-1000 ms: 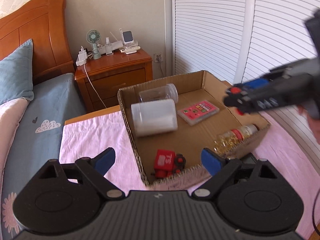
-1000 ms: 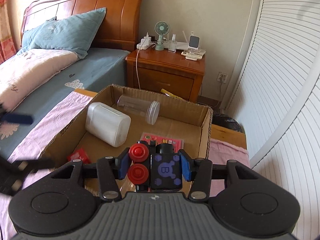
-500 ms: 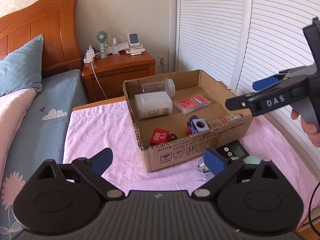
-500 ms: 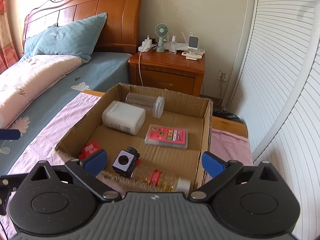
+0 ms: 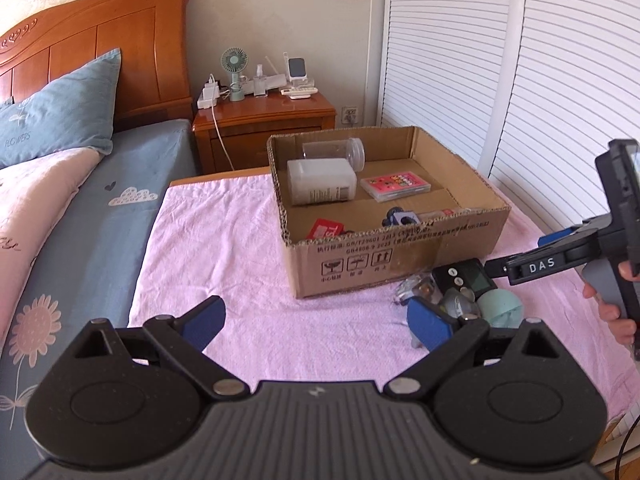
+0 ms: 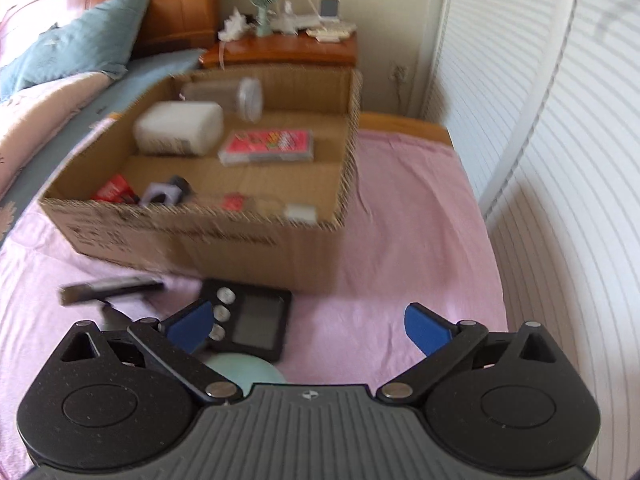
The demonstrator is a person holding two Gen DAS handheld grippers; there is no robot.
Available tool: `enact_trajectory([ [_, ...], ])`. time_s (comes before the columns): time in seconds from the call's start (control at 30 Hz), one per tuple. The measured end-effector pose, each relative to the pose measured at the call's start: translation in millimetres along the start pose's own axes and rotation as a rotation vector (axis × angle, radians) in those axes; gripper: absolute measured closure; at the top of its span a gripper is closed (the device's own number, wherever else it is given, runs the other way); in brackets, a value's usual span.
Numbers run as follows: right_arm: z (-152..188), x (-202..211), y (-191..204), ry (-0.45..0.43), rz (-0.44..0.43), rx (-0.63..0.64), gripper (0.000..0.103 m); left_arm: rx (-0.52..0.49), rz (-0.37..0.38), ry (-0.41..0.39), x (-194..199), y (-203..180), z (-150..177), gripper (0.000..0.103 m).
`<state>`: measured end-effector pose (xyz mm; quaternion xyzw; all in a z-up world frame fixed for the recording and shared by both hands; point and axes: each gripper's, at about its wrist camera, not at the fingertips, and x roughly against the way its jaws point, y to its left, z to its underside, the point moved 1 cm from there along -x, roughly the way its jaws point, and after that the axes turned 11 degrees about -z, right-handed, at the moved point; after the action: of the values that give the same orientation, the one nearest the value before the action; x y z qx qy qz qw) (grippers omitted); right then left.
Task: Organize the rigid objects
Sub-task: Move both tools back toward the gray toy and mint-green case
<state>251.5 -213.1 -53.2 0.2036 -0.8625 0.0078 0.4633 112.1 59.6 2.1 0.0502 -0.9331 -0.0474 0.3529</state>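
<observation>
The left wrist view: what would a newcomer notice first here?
First, the open cardboard box on the pink cloth, holding a white container and a pink card case. Next, the small pile before it, with a black timer and a green ball.

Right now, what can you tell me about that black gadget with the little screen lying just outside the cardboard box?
The flat black rectangular plastic timer lies face up on the pink cloth, close before the brown cardboard box's front wall. It has a grey screen, blank as far as shows, and three round silver buttons in a row beside it. One corner overlaps a pale green round object.
</observation>
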Motion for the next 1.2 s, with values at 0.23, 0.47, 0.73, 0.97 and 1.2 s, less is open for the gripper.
enact_trajectory([
  [0.23,20.5,-4.7,-13.6,0.012,-0.020,-0.060,0.000,0.028,-0.006,0.028,1.5,3.8,12.8,0.006],
  [0.47,40.4,11.7,-9.2,0.023,-0.060,-0.068,0.000,0.031,0.011,0.024,5.3,2.3,15.3,0.006],
  [0.73,54.3,22.6,16.6,-0.008,-0.077,0.002,0.000,0.038,0.028,0.020,5.9,0.5,16.3,0.006],
  [0.97,56.1,-0.4,32.6,0.011,-0.002,0.050,0.000,0.032,0.029,0.024,6.2,-0.8,17.8,0.006],
  [1.2,69.5,4.9,18.4,-0.008,0.008,0.052,0.000,0.035,0.050,0.030,2.2,-2.3,17.8,0.006],
])
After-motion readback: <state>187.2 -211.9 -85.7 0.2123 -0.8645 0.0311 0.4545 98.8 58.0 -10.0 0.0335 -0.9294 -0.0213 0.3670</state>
